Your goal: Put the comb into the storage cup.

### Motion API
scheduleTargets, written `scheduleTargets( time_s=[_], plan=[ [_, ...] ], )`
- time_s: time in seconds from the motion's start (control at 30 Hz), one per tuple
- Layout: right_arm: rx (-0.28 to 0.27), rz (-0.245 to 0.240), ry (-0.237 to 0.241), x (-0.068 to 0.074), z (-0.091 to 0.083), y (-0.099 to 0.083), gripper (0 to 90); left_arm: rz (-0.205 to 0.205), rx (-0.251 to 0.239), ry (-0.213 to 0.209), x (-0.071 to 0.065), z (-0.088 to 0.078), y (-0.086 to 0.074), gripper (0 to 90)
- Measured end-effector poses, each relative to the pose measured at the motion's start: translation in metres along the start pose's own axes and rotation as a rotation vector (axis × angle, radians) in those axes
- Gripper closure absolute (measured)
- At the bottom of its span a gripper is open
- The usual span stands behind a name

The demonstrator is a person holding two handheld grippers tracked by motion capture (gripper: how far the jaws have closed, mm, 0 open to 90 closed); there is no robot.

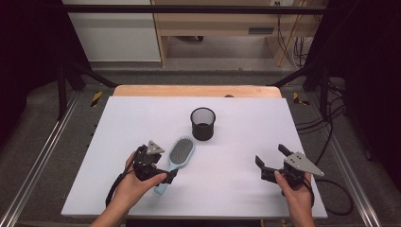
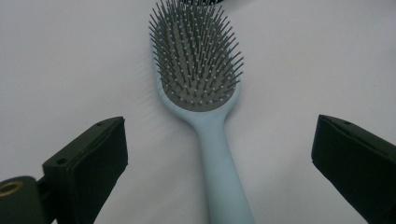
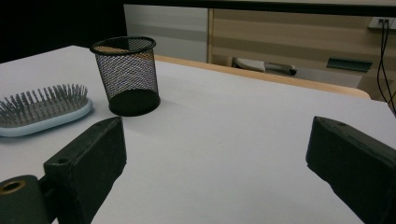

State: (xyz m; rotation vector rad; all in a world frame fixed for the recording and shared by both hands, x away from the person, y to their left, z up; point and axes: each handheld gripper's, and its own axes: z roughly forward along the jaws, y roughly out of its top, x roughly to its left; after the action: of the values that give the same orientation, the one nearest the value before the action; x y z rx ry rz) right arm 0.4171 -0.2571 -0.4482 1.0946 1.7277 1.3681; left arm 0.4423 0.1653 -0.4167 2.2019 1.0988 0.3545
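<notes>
Hairbrush (image 2: 205, 93) handle is being straddled by the wide-open jaws of the left gripper (image 2: 219, 154), untouched; bristles up, it is lying on the table (image 1: 236, 156) beside the cup (image 1: 203, 123). Nothing is being held by the right gripper (image 3: 215, 158), jaws spread wide, well apart.

Both grippers black; left gripper (image 1: 161, 177) and right gripper (image 1: 270, 157) each carry a grey three-cornered top plate and a trailing black cable. Jaws are blocky with flat black pads, brass screw at base. Forearms bare.
</notes>
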Motion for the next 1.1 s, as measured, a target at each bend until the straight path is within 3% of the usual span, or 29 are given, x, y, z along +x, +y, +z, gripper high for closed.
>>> scheduleTargets(
  time_s=[0.5, 1.1],
  plan=[
    [0.003, 0.002, -0.004, 0.000, -0.001, 0.001, 5.3, -0.008, 0.035, -0.006, -0.006, 0.014, -0.012, 4.3],
    [0.002, 0.000, -0.002, 0.000, 0.000, 0.001, 5.4, -0.030, 0.069, 0.012, -0.004, 0.039, -0.010, 16.8]
  ],
)
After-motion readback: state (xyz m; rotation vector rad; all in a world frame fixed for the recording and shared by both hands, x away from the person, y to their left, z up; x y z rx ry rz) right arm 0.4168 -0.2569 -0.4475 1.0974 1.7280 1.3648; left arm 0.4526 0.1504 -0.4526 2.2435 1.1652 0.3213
